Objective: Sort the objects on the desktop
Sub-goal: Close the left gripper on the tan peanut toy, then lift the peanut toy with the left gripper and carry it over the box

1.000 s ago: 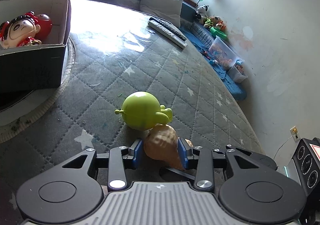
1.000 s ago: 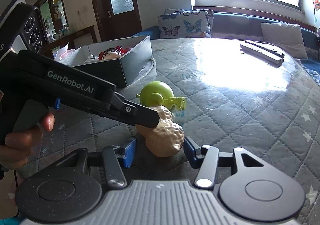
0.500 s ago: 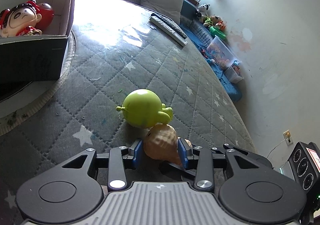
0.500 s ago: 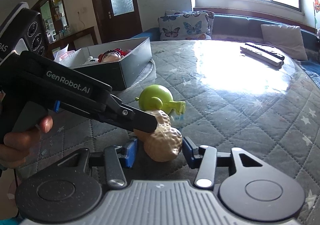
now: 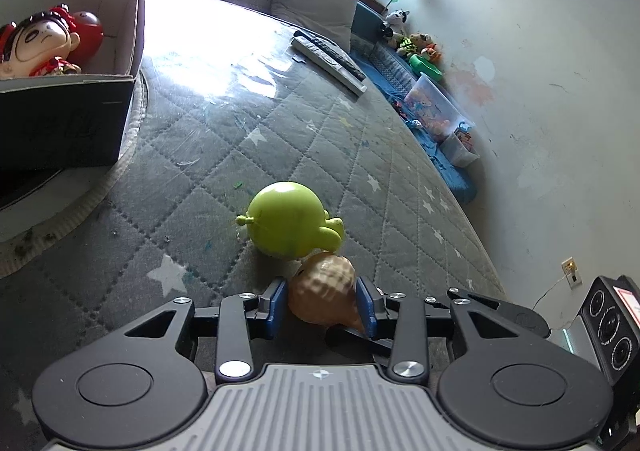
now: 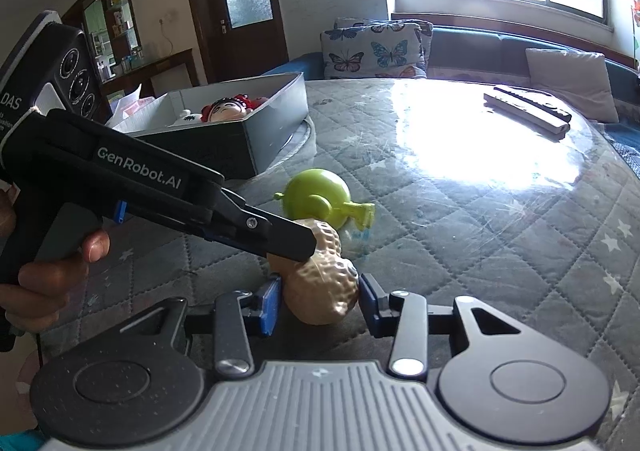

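Both claws — left claw and right claw — clenched on the peanut at lower centre; grasp step — next, lift toward the box.

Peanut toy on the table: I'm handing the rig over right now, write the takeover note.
Left gripper: shut on one end of the peanut toy.
Right gripper: shut on the other end. The peanut looks to lie on the quilted table cover.
Green toy: loose on the cover just beyond the peanut, close to or touching it.
Grey box: far left of the table, with a doll inside.
Done: doll boxed.
Left: probably the peanut and green toy go in the box. Two remotes remain at the far edge.
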Demonstrator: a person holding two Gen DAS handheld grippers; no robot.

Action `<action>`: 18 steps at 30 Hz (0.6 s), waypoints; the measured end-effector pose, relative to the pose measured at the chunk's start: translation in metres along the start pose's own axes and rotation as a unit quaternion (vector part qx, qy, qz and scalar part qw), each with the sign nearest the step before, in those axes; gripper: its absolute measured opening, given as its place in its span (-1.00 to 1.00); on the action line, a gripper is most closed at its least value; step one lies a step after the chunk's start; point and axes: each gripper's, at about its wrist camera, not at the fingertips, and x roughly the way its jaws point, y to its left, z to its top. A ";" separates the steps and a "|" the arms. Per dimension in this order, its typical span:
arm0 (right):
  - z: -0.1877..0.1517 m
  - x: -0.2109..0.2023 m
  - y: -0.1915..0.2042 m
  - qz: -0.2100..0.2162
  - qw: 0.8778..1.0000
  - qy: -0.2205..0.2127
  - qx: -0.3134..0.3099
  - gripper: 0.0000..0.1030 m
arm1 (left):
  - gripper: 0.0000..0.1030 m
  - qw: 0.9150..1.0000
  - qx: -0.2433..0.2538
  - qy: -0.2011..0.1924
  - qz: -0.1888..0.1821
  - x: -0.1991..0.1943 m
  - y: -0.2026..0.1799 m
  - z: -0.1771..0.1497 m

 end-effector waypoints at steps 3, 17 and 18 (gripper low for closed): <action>0.003 -0.006 0.007 0.004 1.000 -0.002 -0.010 -0.21 | -0.22 1.000 -0.001 -0.009 -0.004 -0.012 0.001 -0.002; 0.085 0.018 0.078 0.072 0.989 -0.038 -0.123 -0.21 | -0.22 0.989 -0.024 -0.135 0.054 -0.116 0.041 0.021; 0.092 0.023 0.084 0.078 0.988 -0.040 -0.130 -0.21 | -0.22 0.987 -0.029 -0.143 0.061 -0.124 0.049 0.026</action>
